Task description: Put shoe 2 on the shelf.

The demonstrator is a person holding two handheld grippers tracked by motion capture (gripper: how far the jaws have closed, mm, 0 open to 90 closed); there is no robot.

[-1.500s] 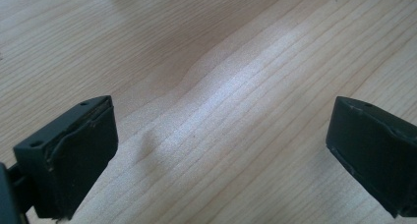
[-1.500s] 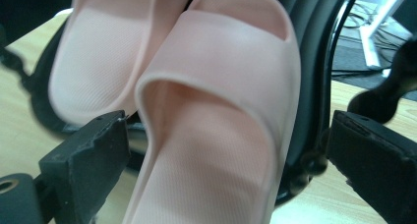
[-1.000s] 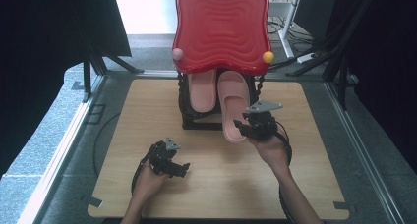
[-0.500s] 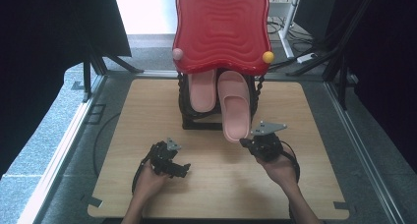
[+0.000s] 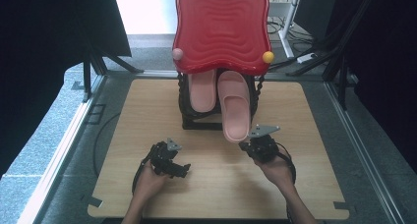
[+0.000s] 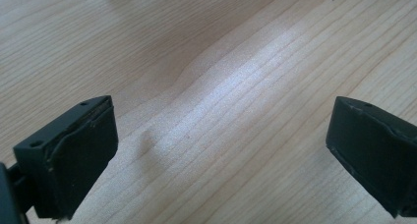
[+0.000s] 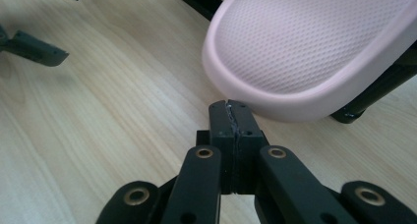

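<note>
Two pink slippers lean on a black rack [image 5: 196,123] under a red tray-like top [image 5: 221,30]. The left slipper [image 5: 202,90] sits up in the rack. The right slipper [image 5: 234,108] [image 7: 314,52] hangs lower, its toe down on the wooden table [image 5: 147,111]. My right gripper [image 5: 244,146] [image 7: 230,107] is shut with nothing in it, its tip just short of that toe. My left gripper [image 5: 183,169] [image 6: 221,145] rests low over bare wood at the front left, jaws wide open and empty.
A pink ball [image 5: 177,54] and a yellow ball [image 5: 268,57] sit at the red top's lower corners. Black stands and cables ring the table's far side. Grey floor runs along the left edge [image 5: 59,150].
My right gripper has pulled back toward the front edge, away from the right slipper's toe, and the slipper stays on the rack. The left gripper has not moved.
</note>
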